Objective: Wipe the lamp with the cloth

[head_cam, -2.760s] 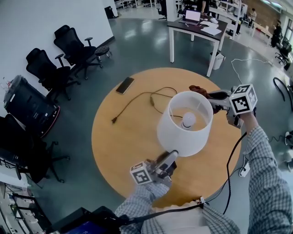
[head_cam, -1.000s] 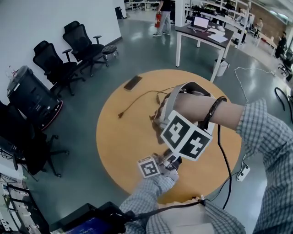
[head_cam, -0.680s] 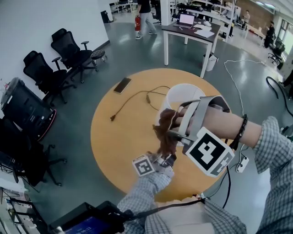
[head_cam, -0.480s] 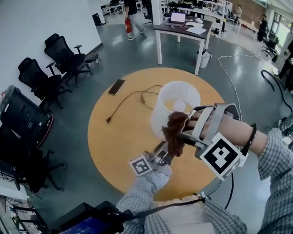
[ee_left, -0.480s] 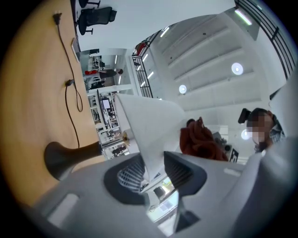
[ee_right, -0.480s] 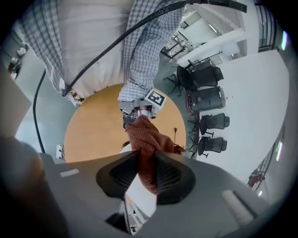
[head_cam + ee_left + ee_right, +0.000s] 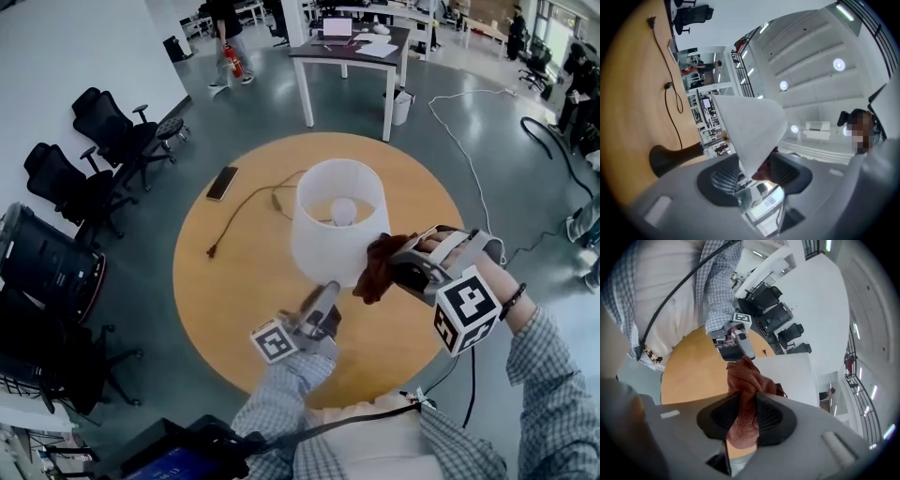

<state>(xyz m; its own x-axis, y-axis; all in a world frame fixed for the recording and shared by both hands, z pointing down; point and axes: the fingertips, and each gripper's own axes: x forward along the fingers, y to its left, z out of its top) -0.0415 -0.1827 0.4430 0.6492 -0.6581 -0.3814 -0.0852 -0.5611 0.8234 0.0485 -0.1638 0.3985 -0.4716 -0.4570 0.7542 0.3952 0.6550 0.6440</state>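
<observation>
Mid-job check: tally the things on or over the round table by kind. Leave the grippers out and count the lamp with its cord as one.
Lamp: 1
Cloth: 1
Phone: 1
Total: 3

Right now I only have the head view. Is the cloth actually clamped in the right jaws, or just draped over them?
Observer: Clamped. In the right gripper view the right gripper has its jaws shut on the cloth, pads pressing both sides.
Operator: And the left jaws at the lamp?
Observer: The left gripper has the lampshade lower rim between its jaws, which have just been opening; a gap shows beside the rim.
Operator: What's under the lampshade?
Observer: A dark lamp base standing on the table.
</observation>
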